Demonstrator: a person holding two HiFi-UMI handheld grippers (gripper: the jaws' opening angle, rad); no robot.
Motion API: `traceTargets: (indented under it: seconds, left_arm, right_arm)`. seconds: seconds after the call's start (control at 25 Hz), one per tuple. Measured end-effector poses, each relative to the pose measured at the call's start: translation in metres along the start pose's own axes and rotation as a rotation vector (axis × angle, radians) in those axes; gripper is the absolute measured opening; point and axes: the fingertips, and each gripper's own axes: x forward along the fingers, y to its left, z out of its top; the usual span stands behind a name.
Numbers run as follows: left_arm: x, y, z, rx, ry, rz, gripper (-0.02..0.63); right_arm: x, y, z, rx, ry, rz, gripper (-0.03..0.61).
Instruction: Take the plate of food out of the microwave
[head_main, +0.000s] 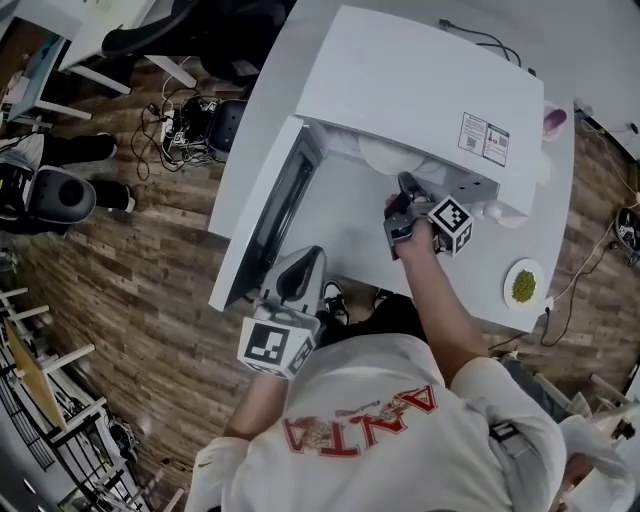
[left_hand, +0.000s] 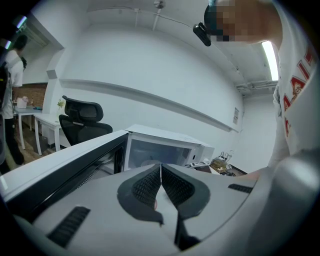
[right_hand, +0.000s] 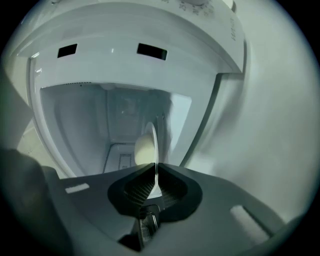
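Your right gripper is clamped on the plate by its rim just inside the microwave, your left gripper closed on nothing before the microwave: draw straight out, level, lest the pale food slide.

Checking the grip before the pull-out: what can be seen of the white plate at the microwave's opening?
The thin white plate looks ceramic and shows edge-on in the right gripper view. A pale, rounded piece of food sits on it. The right gripper is shut on its near rim. Behind it lies the cavity of the open white microwave. Whether it rests on anything is hidden.
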Motion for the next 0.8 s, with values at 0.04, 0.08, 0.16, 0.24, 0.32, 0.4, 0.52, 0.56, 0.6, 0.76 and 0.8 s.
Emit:
traceTargets:
  seconds: [0.04,0.08,0.16,0.24,0.32,0.4,0.52,0.56,0.6,0.76,0.8]
  left_arm:
    - [0.0,0.0,-0.001,0.004,0.003,-0.001,0.013]
    - [0.0,-0.001,-0.003,0.008,0.004,-0.003,0.012]
    - [0.001,-0.002,-0.004,0.012,0.003,-0.006,0.012]
    - [0.001,-0.002,-0.002,0.01,0.005,-0.008,0.014]
    - [0.001,-0.001,-0.002,0.008,0.006,-0.006,0.012]
    - [0.0,0.002,-0.003,0.008,0.007,-0.001,0.012]
    - [-0.001,0.005,-0.004,0.004,0.014,0.005,0.012]
    - [-0.001,0.005,-0.005,0.002,0.016,0.006,0.013]
    - [-0.001,0.006,-0.005,0.002,0.016,0.005,0.014]
    - [-0.002,0.006,-0.004,0.005,0.016,-0.003,0.014]
    - [-0.003,0.006,-0.004,0.006,0.016,-0.005,0.014]
  right_arm:
    - [0.001,0.002,-0.001,-0.008,0.007,0.01,0.015]
    - [0.002,0.003,-0.001,-0.01,0.012,0.02,0.022]
    - [0.006,0.003,-0.001,-0.002,0.012,0.032,0.055]
    - [0.009,0.0,0.001,0.01,0.001,0.031,0.057]
    - [0.012,0.0,0.005,0.022,-0.012,0.032,0.054]
    - [0.013,0.0,0.007,0.021,-0.024,0.03,0.023]
    - [0.012,0.004,0.007,0.005,-0.039,0.057,0.017]
    - [0.01,0.005,0.006,0.003,-0.044,0.073,0.017]
    - [0.008,0.007,0.006,0.003,-0.049,0.088,0.015]
    - [0.001,0.008,0.003,0.01,-0.062,0.121,0.017]
    - [-0.001,0.008,0.002,0.008,-0.062,0.125,0.017]
